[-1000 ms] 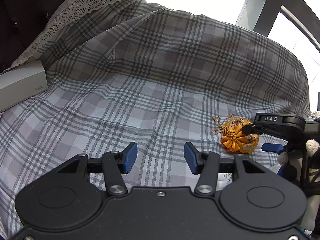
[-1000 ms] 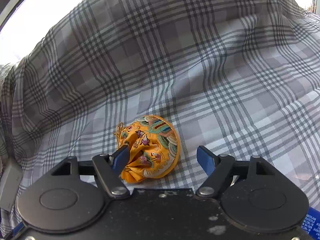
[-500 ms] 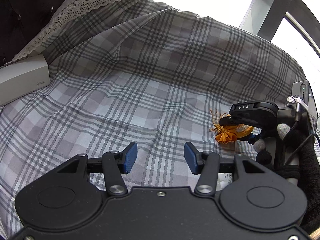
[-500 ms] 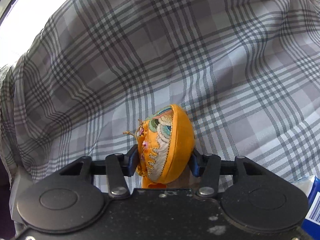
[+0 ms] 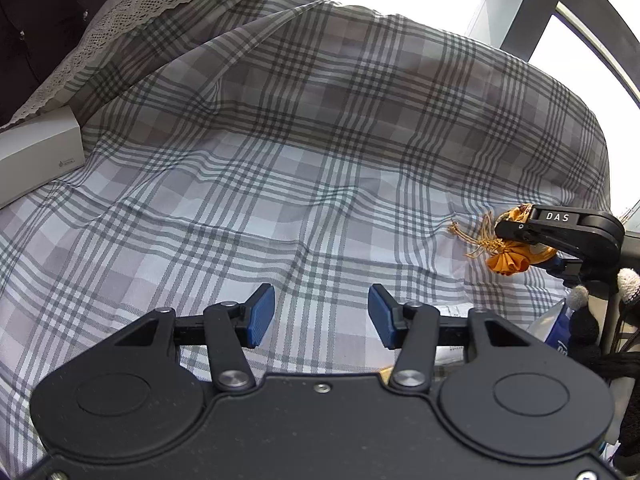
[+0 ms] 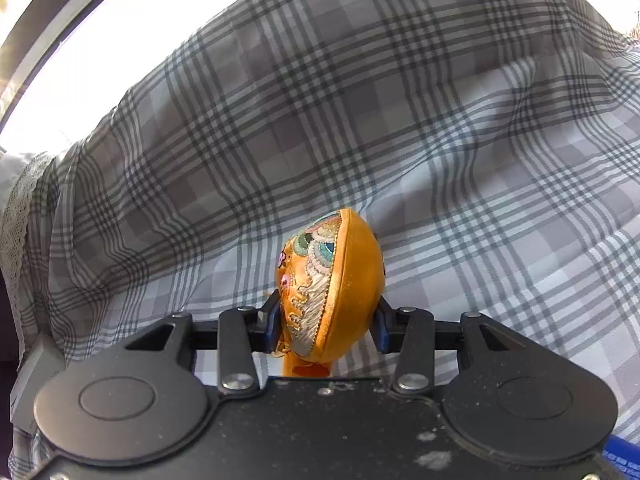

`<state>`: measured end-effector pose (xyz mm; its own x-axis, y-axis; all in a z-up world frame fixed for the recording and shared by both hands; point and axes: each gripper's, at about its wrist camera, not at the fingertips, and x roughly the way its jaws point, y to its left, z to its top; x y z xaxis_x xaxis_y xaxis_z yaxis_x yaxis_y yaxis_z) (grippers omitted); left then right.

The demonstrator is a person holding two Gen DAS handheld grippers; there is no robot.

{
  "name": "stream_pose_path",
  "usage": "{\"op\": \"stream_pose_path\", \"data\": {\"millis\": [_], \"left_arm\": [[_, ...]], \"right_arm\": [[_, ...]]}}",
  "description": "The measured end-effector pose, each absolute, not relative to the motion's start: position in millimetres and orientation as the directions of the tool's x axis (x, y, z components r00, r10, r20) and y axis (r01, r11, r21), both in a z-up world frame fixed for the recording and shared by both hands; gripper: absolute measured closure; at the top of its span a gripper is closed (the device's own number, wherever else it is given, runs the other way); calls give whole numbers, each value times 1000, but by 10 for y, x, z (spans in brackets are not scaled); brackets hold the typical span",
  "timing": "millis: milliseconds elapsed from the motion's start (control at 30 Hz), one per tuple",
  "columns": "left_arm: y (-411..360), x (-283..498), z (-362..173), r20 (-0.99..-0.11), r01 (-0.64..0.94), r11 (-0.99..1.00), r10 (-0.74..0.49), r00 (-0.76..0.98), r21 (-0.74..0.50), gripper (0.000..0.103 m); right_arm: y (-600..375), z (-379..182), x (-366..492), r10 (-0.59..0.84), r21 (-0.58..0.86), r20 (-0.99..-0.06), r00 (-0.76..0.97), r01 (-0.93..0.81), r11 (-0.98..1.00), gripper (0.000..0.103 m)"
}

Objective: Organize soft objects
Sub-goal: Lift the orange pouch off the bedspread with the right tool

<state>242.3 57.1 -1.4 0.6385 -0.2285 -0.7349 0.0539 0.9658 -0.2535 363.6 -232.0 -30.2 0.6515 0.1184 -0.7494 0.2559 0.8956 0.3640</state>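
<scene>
Across both wrist views a grey-and-white plaid cotton bedsheet (image 5: 304, 168) fills nearly the whole field, creased and rumpled, rising to a hump at the far side with bright window frame behind it. At the sheet's far left edge lies a pale pillow with a lace-trimmed border (image 5: 132, 12), and just below that a flat white rectangular box (image 5: 38, 152) rests on the plaid. The left gripper (image 5: 321, 317) hangs over bare sheet near the middle; its blue pads stand well apart with nothing between them. The right gripper (image 6: 326, 322) appears in its own camera with both blue pads pressed against the flanks of a small orange embroidered satin drawstring pouch (image 6: 340, 280); its jaws have just been closing, and the pouch is squeezed edge-on between them, embroidered face turned left, plain orange back turned right. In the left wrist view the same pouch (image 5: 512, 260) shows at the right edge, clamped under the black finger marked DAS, gathered mouth and tan tassel cords pointing left. Whether the pouch hangs clear of the sheet or brushes it cannot be told. At the lower right of that view a blue-and-white packet (image 5: 558, 326) is partly visible beside a dark knitted item with pale pom-poms (image 5: 580, 312).
</scene>
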Motion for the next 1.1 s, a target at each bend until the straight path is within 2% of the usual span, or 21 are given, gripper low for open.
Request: {"op": "stream_pose_path", "data": {"millis": [267, 400, 800, 1100], "left_arm": [[310, 2209, 10, -722, 175, 952, -305, 621, -251, 52], [166, 2127, -46, -739, 201, 948, -317, 594, -245, 52], [-521, 1799, -17, -761, 333, 928, -335, 555, -166, 52], [-827, 1764, -107, -795, 356, 927, -303, 526, -117, 53]], "right_arm": [[-2746, -234, 3252, 97, 395, -658, 747, 232, 889, 61], [-2830, -263, 3177, 121, 462, -590, 798, 212, 861, 61], [-2770, -275, 3072, 141, 450, -519, 843, 129, 884, 62], [-2831, -284, 3022, 172, 499, -490, 855, 113, 859, 62]]}}
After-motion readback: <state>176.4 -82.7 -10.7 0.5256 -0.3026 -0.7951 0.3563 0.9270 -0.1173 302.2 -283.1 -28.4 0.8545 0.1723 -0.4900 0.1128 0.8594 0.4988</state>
